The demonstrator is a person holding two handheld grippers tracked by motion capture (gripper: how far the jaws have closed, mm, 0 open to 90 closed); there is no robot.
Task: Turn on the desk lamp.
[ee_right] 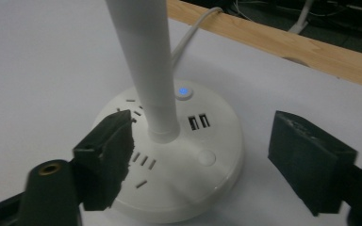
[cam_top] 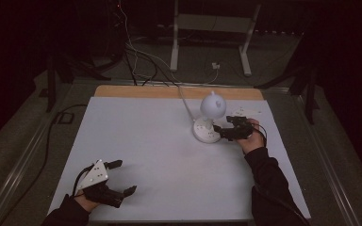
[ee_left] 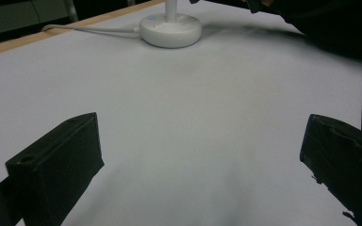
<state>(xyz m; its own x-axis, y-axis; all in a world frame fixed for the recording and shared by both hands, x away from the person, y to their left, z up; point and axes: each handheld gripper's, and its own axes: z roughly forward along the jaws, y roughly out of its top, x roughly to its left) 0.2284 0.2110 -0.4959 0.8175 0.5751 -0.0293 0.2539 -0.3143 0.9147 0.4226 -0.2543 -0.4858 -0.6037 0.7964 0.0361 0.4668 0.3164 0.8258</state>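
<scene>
A white desk lamp stands on the table's right half, with a round head [cam_top: 212,106] on a thin stem [ee_right: 147,66] and a round base [cam_top: 206,131]. The base [ee_right: 217,136] carries socket slots, two USB ports [ee_right: 199,122], a lit blue light [ee_right: 183,91] and a round button [ee_right: 206,157]. My right gripper [cam_top: 221,132] reaches the base from the right. In the right gripper view its jaws [ee_right: 202,160] stand apart over the base, with the stem between them near the left jaw, untouched. My left gripper [cam_top: 126,177] rests open at the front left, jaws [ee_left: 202,155] wide over bare table.
The white table top [cam_top: 169,155] has a wooden strip [cam_top: 122,91] along its far edge. The lamp's white cable [cam_top: 185,101] runs back over that strip. A flat pale round piece [cam_top: 245,113] lies just behind my right hand. A metal stand [cam_top: 174,42] and floor cables [cam_top: 136,56] lie beyond.
</scene>
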